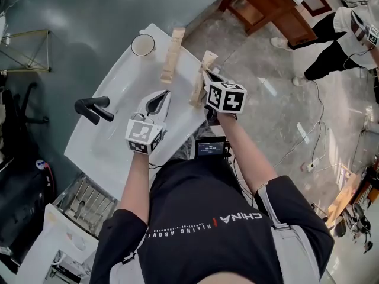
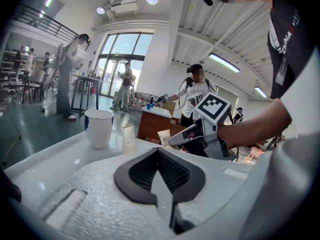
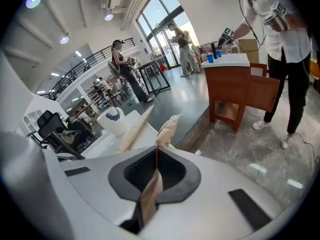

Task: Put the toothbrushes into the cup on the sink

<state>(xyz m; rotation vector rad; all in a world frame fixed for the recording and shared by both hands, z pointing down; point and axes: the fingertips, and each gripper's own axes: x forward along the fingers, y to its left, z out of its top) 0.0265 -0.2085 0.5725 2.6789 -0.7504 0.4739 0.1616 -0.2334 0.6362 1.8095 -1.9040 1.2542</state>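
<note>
Bright daylight overall. Head view: sharp at centre, white sink [image 1: 95, 149] nearly blown out, soft sheen on the grey floor [image 1: 89, 16], shadows weak & diffuse, corners bend a bit. Both gripper views: strong fisheye w/ dark round vignette at the edges, straight lines curve. Left gripper view: tall windows [image 2: 117, 59] backlit & washed out, ceiling lamps [image 2: 152, 0] flare, foreground soft. Right gripper view: window glare too, toothbrush [image 3: 150, 194] close to lens slightly blurred, bkgd small & fuzzy.

On the person's black shirt [image 1: 201, 197] — "CHINA" and "RISING ABOVE".
</note>
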